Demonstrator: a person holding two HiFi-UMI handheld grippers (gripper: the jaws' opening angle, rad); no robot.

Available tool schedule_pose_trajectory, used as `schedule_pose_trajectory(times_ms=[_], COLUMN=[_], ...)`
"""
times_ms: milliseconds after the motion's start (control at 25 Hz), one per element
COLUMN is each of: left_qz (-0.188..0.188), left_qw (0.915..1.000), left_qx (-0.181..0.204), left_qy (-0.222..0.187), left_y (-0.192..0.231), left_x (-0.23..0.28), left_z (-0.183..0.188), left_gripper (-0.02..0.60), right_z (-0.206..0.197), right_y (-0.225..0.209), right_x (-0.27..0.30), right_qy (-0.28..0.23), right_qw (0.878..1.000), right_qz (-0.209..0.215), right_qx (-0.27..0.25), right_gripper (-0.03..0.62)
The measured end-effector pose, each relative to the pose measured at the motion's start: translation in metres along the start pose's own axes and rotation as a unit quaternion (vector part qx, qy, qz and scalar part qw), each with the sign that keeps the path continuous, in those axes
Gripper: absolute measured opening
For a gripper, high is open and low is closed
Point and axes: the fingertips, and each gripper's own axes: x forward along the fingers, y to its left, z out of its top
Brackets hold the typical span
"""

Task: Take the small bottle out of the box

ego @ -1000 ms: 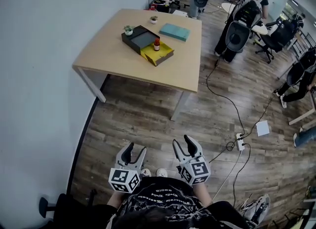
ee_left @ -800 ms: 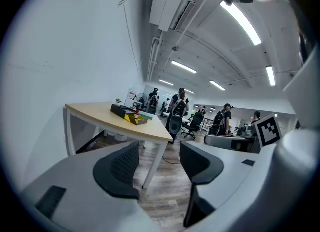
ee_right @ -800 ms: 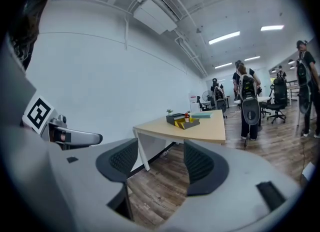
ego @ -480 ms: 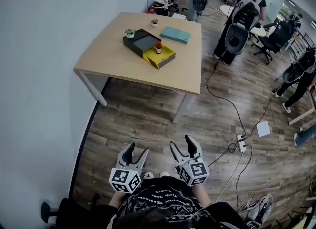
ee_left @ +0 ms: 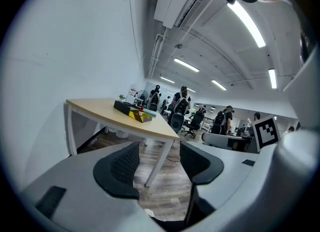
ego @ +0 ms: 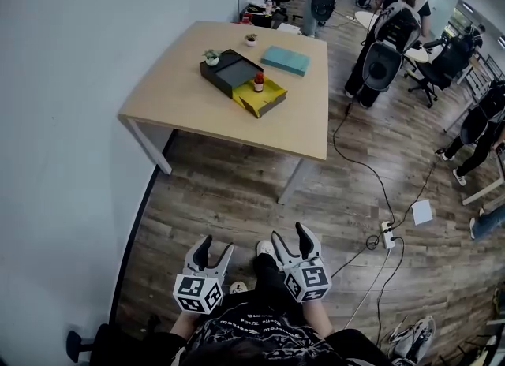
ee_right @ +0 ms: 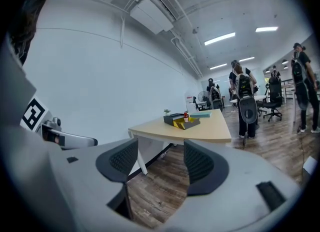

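Observation:
A small red bottle (ego: 259, 81) with a white cap stands in an open black box (ego: 230, 70) with a yellow flap (ego: 260, 96) on a light wooden table (ego: 189, 96) far ahead. The bottle (ee_left: 141, 109) and box (ee_left: 127, 107) are tiny in the left gripper view; in the right gripper view the bottle (ee_right: 186, 117) stands in the box (ee_right: 176, 120). My left gripper (ego: 214, 251) and right gripper (ego: 291, 240) are held low over the floor, close to my body, both open and empty, well short of the table.
A teal book (ego: 286, 60) and two small potted plants (ego: 211, 57) share the tabletop. A white wall (ego: 71, 120) runs along the left. Cables and a power strip (ego: 386, 234) lie on the wood floor at right. People and office chairs (ego: 387, 49) stand beyond the table.
I have stepped a little closer to the table; one foot now shows between the grippers. Both grippers' jaws have spread slightly wider.

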Motion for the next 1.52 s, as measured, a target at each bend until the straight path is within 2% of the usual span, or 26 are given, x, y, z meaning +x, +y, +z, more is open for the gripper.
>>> schedule_pose_trajectory(times_ms=[200,480,840,1200,1400,1520], left_qz=[0.020,0.033,0.043,0.049,0.059,0.062], left_qw=[0.9997,0.9995,0.9990,0.9986,0.9979,0.9979], left_qx=[-0.014,-0.001,0.004,0.012,0.015,0.019], left_qy=[-0.001,-0.006,-0.007,-0.018,-0.021,-0.008], left_y=[0.014,0.016,0.006,-0.020,-0.026,-0.028], left_x=[0.036,0.102,0.175,0.237,0.259,0.266], left_z=[0.003,0.032,0.063,0.085,0.089,0.086], left_gripper=[0.261,0.261,0.261,0.261,0.261,0.261], right_z=[-0.001,0.020,0.046,0.061,0.064,0.064], right_y=[-0.022,-0.072,-0.113,-0.180,-0.200,-0.207], right_x=[0.035,0.094,0.155,0.183,0.199,0.204], right_qy=[0.012,0.015,0.020,0.025,0.028,0.031], right_qw=[1.000,0.999,0.996,0.996,0.995,0.995], right_qz=[0.021,0.036,0.079,0.079,0.088,0.088], right_qx=[-0.009,-0.024,-0.028,-0.030,-0.030,-0.022], right_gripper=[0.296,0.298,0.298,0.296,0.296,0.296])
